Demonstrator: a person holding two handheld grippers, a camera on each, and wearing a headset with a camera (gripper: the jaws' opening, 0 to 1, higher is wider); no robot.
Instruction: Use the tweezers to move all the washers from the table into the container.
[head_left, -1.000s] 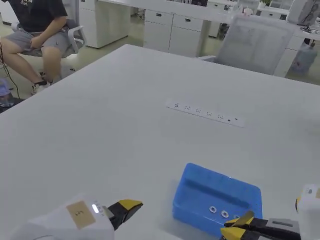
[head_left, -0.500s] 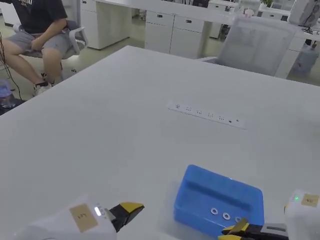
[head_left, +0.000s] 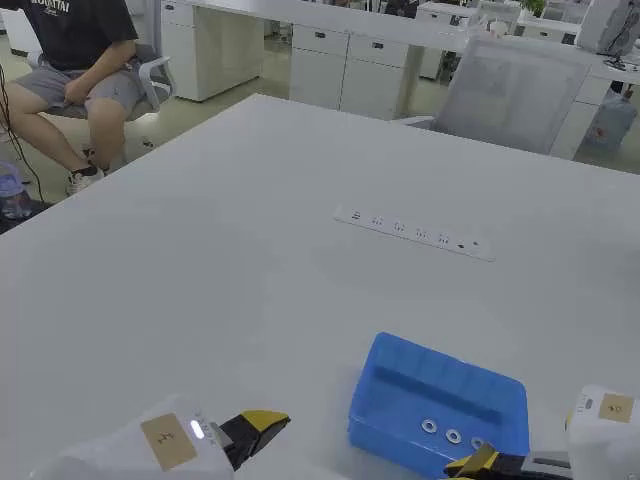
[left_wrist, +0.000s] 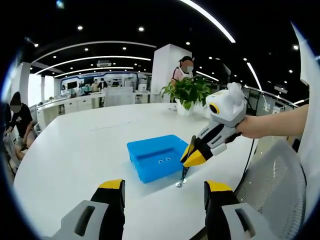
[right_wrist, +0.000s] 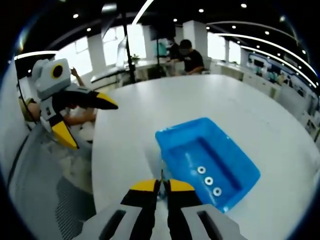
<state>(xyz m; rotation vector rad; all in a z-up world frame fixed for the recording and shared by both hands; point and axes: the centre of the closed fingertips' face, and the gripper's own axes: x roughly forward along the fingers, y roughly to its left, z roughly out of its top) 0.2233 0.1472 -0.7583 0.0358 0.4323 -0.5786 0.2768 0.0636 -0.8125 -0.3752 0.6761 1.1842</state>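
Left gripper view, tweezers (left_wrist: 184, 173) upright in right tool (left_wrist: 188, 157); tips down at washer (left_wrist: 178, 185)

My table (head_left: 250, 230) is smooth and matt white. The container (head_left: 438, 405) is blue plastic with a faint sheen, and the 3 washers (right_wrist: 209, 180) lying in it are bright, shiny metal. The tweezers (left_wrist: 183, 173) look like thin dark metal. My left gripper (left_wrist: 165, 186) and right gripper (right_wrist: 162, 186) have matt white plastic bodies and black jaws capped in smooth yellow. The chair (head_left: 512, 92) back is grey mesh cloth.
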